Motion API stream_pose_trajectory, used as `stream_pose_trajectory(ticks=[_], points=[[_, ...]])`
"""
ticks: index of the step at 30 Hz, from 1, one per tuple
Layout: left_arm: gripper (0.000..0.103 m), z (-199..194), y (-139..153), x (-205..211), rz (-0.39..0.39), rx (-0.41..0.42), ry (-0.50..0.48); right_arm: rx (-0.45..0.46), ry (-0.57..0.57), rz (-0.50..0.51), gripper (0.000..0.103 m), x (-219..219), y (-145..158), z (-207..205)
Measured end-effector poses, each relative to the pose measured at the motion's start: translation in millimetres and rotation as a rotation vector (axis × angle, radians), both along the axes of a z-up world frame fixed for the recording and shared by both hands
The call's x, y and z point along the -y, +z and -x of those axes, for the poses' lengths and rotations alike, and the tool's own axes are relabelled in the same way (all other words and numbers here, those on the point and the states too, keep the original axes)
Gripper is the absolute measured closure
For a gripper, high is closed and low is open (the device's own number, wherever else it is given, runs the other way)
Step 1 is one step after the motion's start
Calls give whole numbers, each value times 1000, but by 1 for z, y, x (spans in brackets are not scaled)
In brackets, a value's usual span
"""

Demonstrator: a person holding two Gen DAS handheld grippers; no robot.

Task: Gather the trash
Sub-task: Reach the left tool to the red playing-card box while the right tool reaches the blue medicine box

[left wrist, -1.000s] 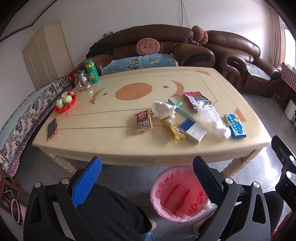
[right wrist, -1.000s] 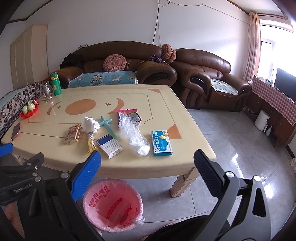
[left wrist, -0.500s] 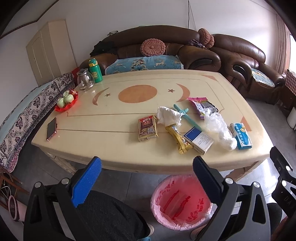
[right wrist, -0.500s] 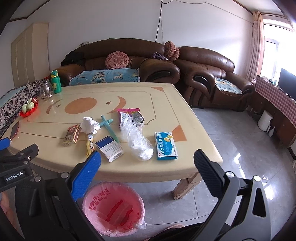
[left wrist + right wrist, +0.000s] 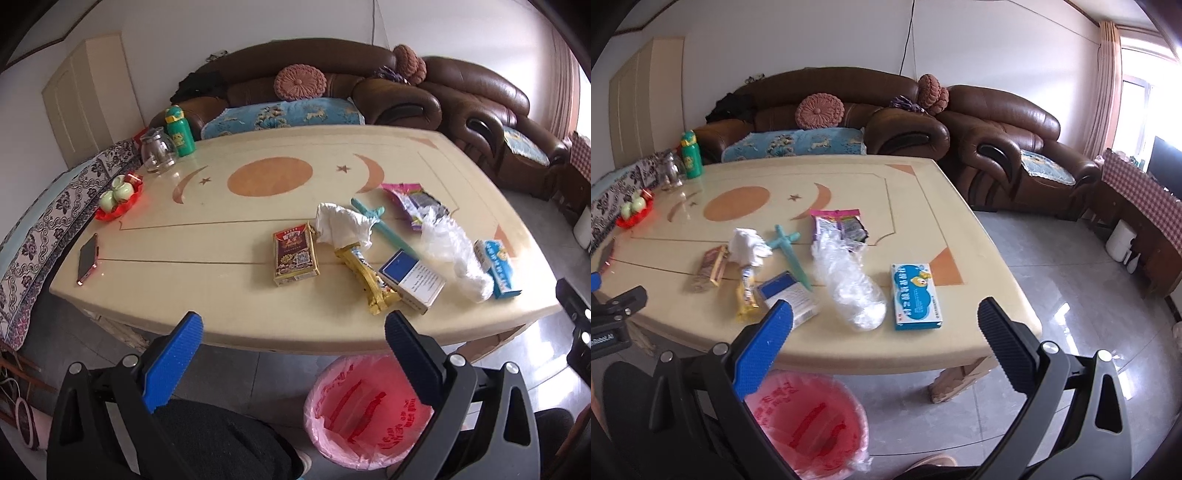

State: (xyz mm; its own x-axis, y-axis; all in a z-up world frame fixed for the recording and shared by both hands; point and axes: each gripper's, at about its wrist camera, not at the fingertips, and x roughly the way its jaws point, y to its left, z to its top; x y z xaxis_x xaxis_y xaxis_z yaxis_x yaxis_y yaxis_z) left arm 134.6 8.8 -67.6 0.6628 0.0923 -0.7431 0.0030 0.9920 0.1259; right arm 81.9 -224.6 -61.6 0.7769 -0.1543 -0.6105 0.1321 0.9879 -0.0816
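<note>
Litter lay strewn across the cream table (image 5: 229, 258) above a pink-lined bin (image 5: 365, 413) on the floor, from a crumpled plastic bag (image 5: 849, 288) to a gold wrapper (image 5: 373, 280), as the left gripper (image 5: 291, 332) and right gripper (image 5: 886, 325) hung wide apart, empty.

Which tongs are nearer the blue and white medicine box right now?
Right. The right tongs hang open just short of the table edge, straight in front of the medicine box. The left tongs, also open, sit well off to its left.
</note>
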Motion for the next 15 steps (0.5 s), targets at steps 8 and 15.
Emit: stream_pose_trajectory(ticks=[8, 15], points=[[6, -35, -26, -6, 2, -26, -18, -43, 12, -12, 5, 13, -29, -34], [6, -84, -47, -18, -13, -62, -33, -51, 19, 23, 5, 27, -53, -58]])
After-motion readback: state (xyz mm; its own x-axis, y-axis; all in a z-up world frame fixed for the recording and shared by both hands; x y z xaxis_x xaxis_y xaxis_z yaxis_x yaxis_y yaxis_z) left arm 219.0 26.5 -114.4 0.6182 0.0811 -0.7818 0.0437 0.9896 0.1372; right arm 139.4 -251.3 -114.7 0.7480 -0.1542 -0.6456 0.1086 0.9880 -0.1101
